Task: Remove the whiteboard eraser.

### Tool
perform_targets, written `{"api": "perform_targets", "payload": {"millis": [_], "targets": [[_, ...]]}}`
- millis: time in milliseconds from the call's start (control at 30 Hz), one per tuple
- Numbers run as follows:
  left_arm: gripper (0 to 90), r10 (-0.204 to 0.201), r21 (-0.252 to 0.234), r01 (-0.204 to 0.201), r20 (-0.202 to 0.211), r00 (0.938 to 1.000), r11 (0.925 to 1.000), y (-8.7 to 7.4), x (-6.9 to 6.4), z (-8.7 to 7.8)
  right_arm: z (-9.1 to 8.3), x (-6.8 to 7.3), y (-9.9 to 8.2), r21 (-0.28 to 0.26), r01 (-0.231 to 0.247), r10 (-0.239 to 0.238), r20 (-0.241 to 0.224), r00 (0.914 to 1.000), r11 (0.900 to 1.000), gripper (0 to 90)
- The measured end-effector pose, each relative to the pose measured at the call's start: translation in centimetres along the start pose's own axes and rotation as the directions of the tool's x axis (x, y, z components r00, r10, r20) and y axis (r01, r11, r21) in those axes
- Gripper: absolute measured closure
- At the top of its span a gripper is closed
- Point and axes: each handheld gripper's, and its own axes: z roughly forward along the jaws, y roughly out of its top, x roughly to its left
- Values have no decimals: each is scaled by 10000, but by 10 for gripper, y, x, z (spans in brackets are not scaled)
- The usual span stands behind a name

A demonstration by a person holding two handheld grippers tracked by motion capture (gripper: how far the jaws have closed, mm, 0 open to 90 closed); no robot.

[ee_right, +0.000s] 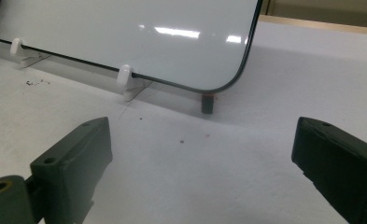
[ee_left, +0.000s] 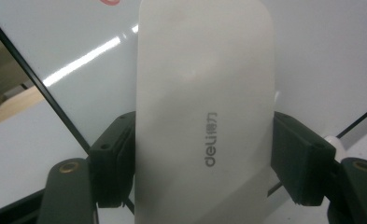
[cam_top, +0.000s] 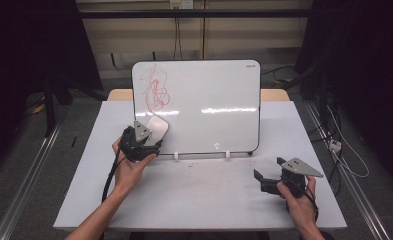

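Clamped between the left gripper's [cam_top: 151,142] jaws, the smooth white plastic eraser [ee_left: 204,112] is pressing the propped whiteboard's [cam_top: 209,90] lower-left corner, below the red scribble [cam_top: 155,90]; pushing harder risks tipping it. Right gripper [cam_top: 264,181] is idling, jaws apart.

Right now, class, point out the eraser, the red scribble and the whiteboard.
eraser [ee_left: 204,116], left gripper view, middle of its white back.
red scribble [cam_top: 155,90], high view, centre of the tangle.
whiteboard [cam_top: 219,90], high view, bare white face.
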Motion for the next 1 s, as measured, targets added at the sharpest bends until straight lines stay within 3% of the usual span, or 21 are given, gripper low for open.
{"api": "perform_targets", "payload": {"millis": [333, 567, 767, 1000], "targets": [[301, -169, -305, 182, 413, 9990, 9994, 1, 1, -10, 2, 0, 1, 3, -96, 96, 11, 10000, 10000, 49], [301, -149, -686, 172, 335, 9993, 9975, 3, -3, -20, 4, 0, 1, 29, -104, 104, 50, 9999, 9999, 49], [301, -272, -818, 281, 121, 9996, 9963, 2, 6, -26, 2, 0, 1, 7, -80, 80, 15, 10000, 10000, 49], [301, -364, -997, 364, 13, 9993, 9944, 4, 6, -32, 1, 1, 1, -19, -38, 38, -47, 10000, 10000, 49]]}}
